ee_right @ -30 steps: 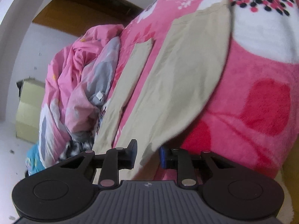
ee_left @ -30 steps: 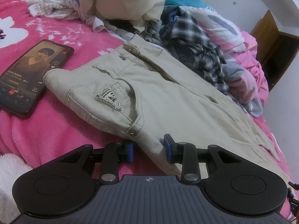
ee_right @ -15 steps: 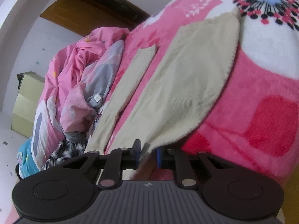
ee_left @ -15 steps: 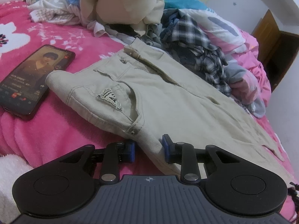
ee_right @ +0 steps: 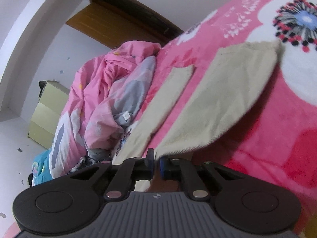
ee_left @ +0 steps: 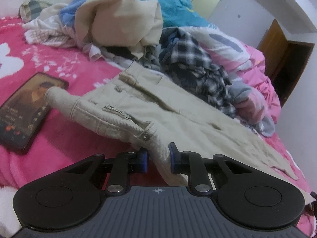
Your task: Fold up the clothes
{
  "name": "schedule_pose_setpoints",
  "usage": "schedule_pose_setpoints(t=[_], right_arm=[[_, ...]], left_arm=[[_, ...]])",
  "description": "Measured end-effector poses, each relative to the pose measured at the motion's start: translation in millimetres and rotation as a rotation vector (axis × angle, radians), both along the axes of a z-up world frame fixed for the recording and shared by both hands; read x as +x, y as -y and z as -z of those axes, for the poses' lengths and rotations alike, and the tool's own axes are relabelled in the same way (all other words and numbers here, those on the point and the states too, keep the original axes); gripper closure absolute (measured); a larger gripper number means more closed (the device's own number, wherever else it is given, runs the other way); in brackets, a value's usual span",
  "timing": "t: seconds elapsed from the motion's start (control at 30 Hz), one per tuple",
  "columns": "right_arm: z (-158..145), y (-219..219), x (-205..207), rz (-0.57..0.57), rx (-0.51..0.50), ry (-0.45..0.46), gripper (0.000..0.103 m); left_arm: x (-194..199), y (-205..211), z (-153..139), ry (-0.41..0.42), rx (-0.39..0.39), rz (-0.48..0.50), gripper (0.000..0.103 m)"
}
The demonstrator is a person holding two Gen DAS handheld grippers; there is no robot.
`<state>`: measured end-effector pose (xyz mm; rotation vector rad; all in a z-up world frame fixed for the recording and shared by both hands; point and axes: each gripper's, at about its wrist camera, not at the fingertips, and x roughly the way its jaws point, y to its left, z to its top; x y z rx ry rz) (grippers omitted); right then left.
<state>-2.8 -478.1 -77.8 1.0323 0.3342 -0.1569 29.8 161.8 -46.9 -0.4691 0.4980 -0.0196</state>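
Observation:
Beige trousers [ee_left: 158, 107] lie spread on a pink flowered blanket [ee_left: 59, 138], waist toward the phone, legs running off to the right. My left gripper [ee_left: 157, 156] is closing its jaws on the near side seam just below the pocket rivet, and the cloth fills the gap between its blue pads. The hip there is raised off the blanket. In the right wrist view my right gripper [ee_right: 156, 158] is shut on the near edge of one trouser leg [ee_right: 218, 107], which hangs slightly lifted. The other leg [ee_right: 170, 91] lies flat beside it.
A phone [ee_left: 25, 107] with a lit screen lies left of the waist. A heap of unfolded clothes [ee_left: 122, 19] and a plaid shirt [ee_left: 198, 65] crowd the far side. A bunched pink quilt [ee_right: 111, 91] sits beyond the legs. A brown door [ee_left: 285, 65] stands at the room's edge.
Both pairs of jaws have narrowed onto the beige cloth. The trousers' hip has risen off the blanket in the left view, and the gripped leg has lifted in the right view.

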Motion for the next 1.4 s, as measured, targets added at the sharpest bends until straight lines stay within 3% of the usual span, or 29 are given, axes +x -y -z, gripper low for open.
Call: schedule_pose_setpoints(t=[0.77,1.4], right_arm=[[-39.8,-4.4,62.9,-0.032,-0.124,0.075,0.1],[-55.6,-11.0,155.2,-0.103,-0.192,0.124,0.101]], left_arm=[[53.6,12.2,-20.7,0.148,0.033,-0.045,0.085],[125.8,15.4,-18.6,0.199,0.034,-0.073,0.088]])
